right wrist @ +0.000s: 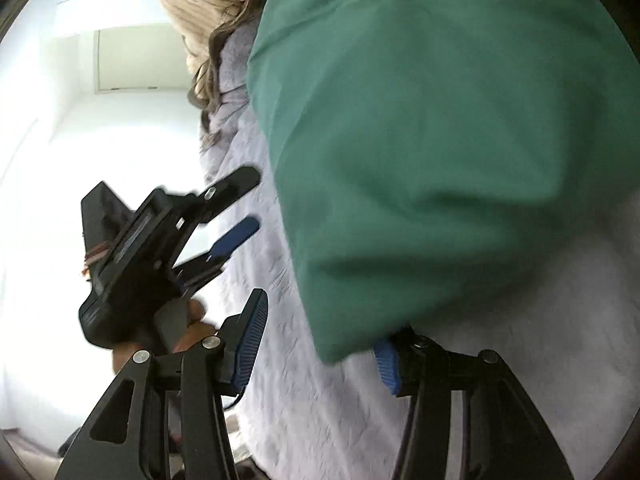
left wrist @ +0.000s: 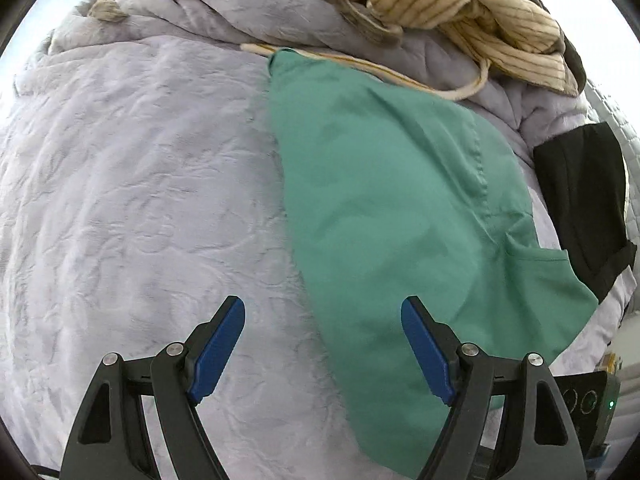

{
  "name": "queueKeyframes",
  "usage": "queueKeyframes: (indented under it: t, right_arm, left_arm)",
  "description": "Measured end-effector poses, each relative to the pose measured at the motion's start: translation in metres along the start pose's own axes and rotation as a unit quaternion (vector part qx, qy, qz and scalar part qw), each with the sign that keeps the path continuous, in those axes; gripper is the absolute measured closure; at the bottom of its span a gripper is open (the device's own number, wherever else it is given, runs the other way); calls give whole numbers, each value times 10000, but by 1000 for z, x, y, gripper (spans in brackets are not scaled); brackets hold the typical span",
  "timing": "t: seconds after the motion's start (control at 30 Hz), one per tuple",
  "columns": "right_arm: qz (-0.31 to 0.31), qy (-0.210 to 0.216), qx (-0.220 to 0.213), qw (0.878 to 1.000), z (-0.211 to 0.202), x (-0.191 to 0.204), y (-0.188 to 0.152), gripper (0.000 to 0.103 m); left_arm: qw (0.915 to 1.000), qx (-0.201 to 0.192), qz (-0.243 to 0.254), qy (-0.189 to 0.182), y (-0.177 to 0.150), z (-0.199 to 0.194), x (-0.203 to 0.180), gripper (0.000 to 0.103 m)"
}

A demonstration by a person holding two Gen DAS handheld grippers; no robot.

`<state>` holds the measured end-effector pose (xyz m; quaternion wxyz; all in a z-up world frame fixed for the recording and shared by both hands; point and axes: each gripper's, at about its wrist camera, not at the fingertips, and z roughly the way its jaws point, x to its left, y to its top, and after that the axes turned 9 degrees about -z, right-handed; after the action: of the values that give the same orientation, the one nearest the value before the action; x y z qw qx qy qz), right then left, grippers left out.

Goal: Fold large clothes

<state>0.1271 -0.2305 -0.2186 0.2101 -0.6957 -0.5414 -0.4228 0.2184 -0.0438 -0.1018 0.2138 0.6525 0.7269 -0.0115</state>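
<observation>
The green garment [left wrist: 392,208] lay folded flat on the lilac bedspread [left wrist: 132,184], likely so the next crease could be set. Left of it the left gripper [left wrist: 323,354] hung wide apart and empty. At its near corner the right gripper [right wrist: 320,344] stood partly open, one pad under the cloth, gripping nothing. Beyond the garment sat a striped heap [left wrist: 460,4].
</observation>
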Motion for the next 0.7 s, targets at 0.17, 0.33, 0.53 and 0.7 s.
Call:
queueKeyframes:
  t: [0.17,0.33,0.53,0.7]
  right_arm:
    - [193,602,-8,9980,9,16,10,91]
    - [334,165,334,9987,55,4,-7,91]
    - [-344,-242,620,9972,21,33,4,80]
    - [-1872,-1505,226,9705,-35,82,20,80]
  left_arm:
    - [10000,-39,-38,54,-2,-17,17,22]
    - [9994,-58,-178,286,-3,-24,35,22]
    - [9991,-55,-100,407,-16,-24,35,22]
    - [9992,-129,69,371,-29,-27,21,22]
